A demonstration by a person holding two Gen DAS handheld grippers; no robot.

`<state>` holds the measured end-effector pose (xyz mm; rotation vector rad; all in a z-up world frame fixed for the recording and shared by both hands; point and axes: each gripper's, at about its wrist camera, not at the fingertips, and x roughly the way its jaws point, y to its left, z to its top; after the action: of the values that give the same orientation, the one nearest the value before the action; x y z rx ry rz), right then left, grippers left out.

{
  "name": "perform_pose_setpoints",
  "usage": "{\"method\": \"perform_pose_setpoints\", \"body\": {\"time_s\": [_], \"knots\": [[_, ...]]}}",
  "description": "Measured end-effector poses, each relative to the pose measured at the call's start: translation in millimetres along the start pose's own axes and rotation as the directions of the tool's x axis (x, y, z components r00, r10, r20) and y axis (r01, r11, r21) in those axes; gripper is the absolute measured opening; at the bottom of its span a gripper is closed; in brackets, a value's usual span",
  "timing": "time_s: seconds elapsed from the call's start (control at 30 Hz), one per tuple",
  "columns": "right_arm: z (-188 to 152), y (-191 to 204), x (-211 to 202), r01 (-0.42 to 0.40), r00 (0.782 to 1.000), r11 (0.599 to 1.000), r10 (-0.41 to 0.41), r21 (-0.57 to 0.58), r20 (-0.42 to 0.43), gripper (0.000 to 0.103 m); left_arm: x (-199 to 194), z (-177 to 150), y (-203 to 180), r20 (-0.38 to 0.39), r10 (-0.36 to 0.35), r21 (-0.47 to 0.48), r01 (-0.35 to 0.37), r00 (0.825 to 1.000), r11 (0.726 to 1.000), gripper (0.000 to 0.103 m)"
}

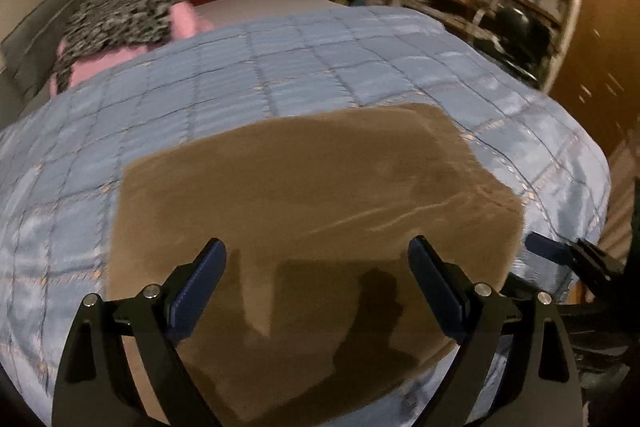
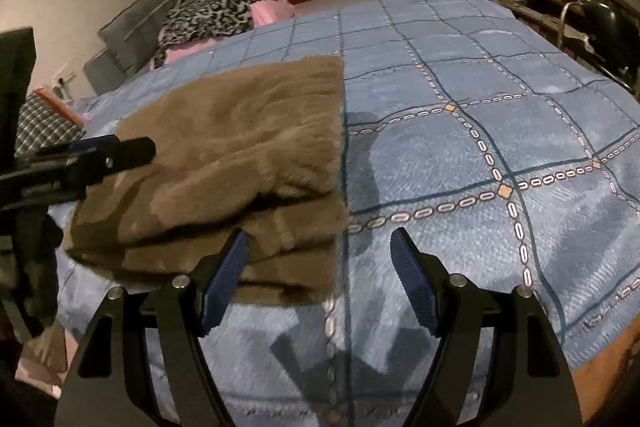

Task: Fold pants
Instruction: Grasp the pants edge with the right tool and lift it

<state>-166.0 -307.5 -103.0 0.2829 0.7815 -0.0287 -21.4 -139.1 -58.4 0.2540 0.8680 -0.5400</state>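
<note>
folded brown fleece pants (image 2: 232,163) lie on the blue checked quilt (image 2: 460,155); left gripper (image 1: 316,247) and right gripper (image 2: 320,239) both gape, empty.

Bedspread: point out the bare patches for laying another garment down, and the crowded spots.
The bedspread is bare right of the folded brown pants, out to the bookshelf-side edge, and beyond the pants toward the pillows. Crowded: the left side, where the pants lie with the left gripper over them.

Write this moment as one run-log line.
pants: folded, on bedspread | left gripper: open, empty | right gripper: open, empty
</note>
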Motion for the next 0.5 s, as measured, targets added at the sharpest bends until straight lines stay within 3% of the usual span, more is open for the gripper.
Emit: {"method": "perform_pose_setpoints", "body": {"time_s": [0.17, 0.3, 0.5], "knots": [[11, -4, 12, 0.0, 1.0, 1.0, 0.0, 0.022, 0.024, 0.075, 26, 4, -27, -0.054, -0.083, 0.057, 0.086, 0.995, 0.995, 0.091], [1, -10, 24, -0.002, 1.0, 1.0, 0.003, 0.024, -0.024, 0.079, 38, -10, -36, -0.079, -0.084, 0.083, 0.091, 0.993, 0.992, 0.092], [4, -24, -2, -0.037, 0.999, 0.999, 0.037, 0.036, -0.002, 0.079, 34, -20, -34, -0.066, -0.098, 0.098, 0.104, 0.993, 0.99, 0.092]]}}
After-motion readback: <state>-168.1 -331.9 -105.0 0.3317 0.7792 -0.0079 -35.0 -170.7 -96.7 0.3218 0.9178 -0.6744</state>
